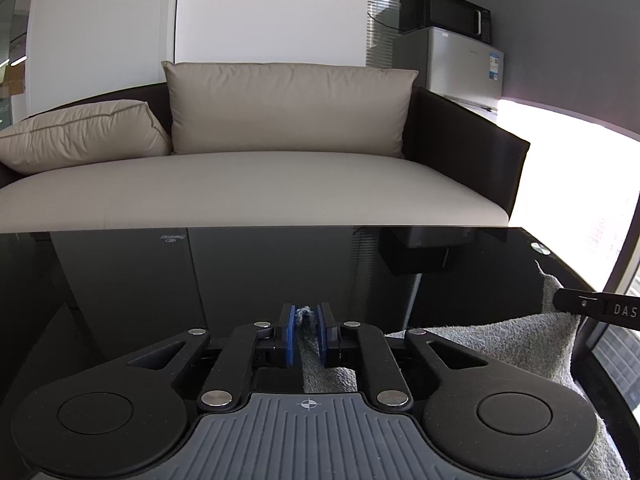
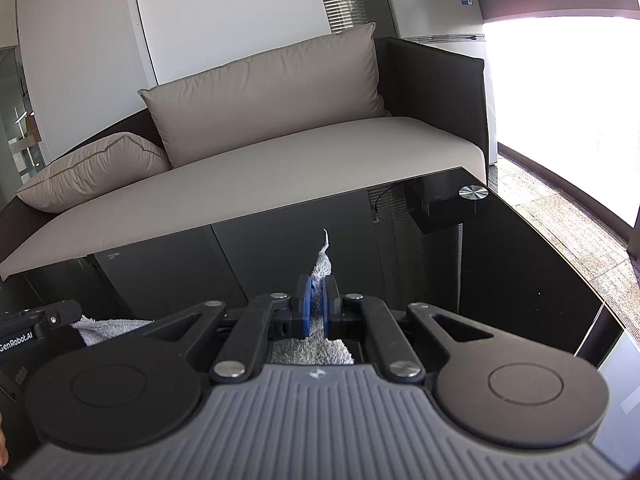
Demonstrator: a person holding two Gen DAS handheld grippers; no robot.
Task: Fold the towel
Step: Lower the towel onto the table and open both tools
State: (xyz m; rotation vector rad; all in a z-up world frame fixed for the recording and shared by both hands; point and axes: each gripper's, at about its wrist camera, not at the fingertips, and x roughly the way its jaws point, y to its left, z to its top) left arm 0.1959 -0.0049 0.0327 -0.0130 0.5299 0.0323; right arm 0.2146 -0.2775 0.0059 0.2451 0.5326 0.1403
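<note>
A grey terry towel point(image 1: 500, 344) lies on the black glass table point(image 1: 160, 280), spread toward the right behind my left gripper point(image 1: 306, 320). A bunched towel edge sits between its blue pads, which stand slightly apart, with a thin dark gap on the right side. The right gripper's black finger point(image 1: 592, 308) reaches in at the far right over the towel. In the right wrist view my right gripper point(image 2: 318, 296) is shut on a towel point(image 2: 322, 270) corner, which pokes up past the pads. The left gripper's finger point(image 2: 44, 318) shows at the left edge by the towel.
A beige sofa point(image 1: 256, 184) with cushions stands just beyond the table's far edge. A small fridge point(image 1: 468, 64) with a black microwave point(image 1: 444, 12) on top is at the back right. A round metal disc point(image 2: 473, 192) marks the table's far right corner. Bright window light falls on the right.
</note>
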